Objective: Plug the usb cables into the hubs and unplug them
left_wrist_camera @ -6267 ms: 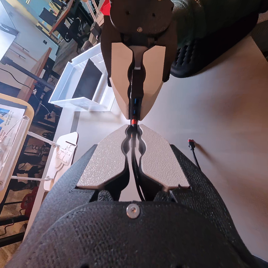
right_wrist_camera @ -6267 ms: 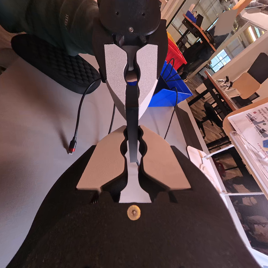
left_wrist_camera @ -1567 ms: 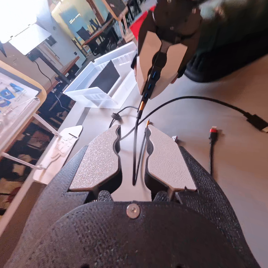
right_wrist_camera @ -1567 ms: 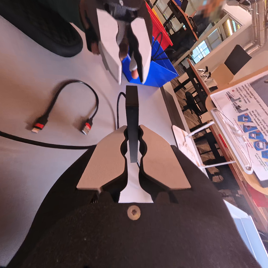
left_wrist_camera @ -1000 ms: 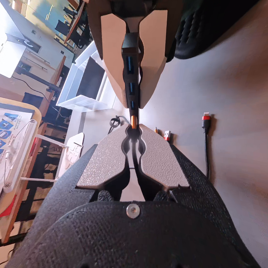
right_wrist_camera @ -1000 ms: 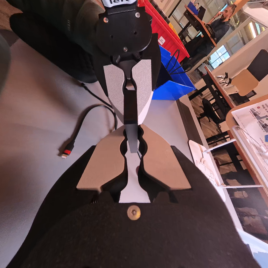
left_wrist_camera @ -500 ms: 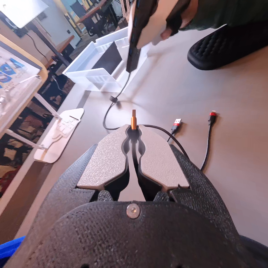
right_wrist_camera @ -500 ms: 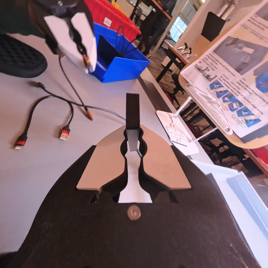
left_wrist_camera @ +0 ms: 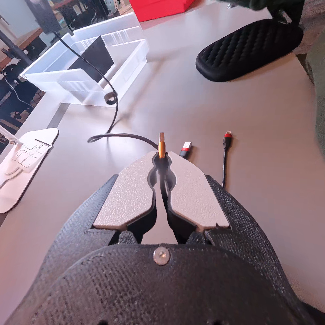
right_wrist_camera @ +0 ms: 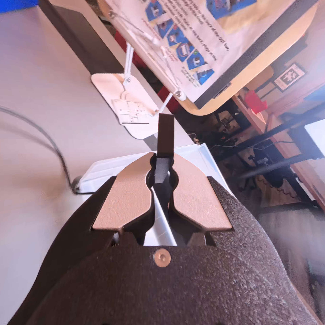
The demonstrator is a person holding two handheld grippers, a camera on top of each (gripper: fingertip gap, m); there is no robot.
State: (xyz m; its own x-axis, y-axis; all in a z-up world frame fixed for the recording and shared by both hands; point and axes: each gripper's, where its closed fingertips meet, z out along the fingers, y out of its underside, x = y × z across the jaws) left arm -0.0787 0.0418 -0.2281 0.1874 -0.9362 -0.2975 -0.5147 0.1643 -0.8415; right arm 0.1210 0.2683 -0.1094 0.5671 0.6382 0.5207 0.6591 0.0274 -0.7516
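My left gripper is shut on a black cable just behind its orange USB plug, which sticks out forward, free in the air above the grey table. My right gripper is shut on a thin black USB hub, held edge-on over a white tray. The hub's own black cable trails down past the tray to the table. A second cable lies on the table with a red-collared USB plug and a red-collared small plug. The right gripper is out of the left wrist view.
A white plastic tray with a black divider stands at the table's back left. A white stand base holds a printed sheet at the table's edge. A black padded rest lies at the back right, a red bin behind. One gripper's finger ends stand about 30 cm off the other's. About 25 cm separates my left fingertips from the black padded rest.
The orange plug was in the hub a second ago and is now out of it. My right gripper has carried the hub away over the white tray; the left has dropped toward the table.
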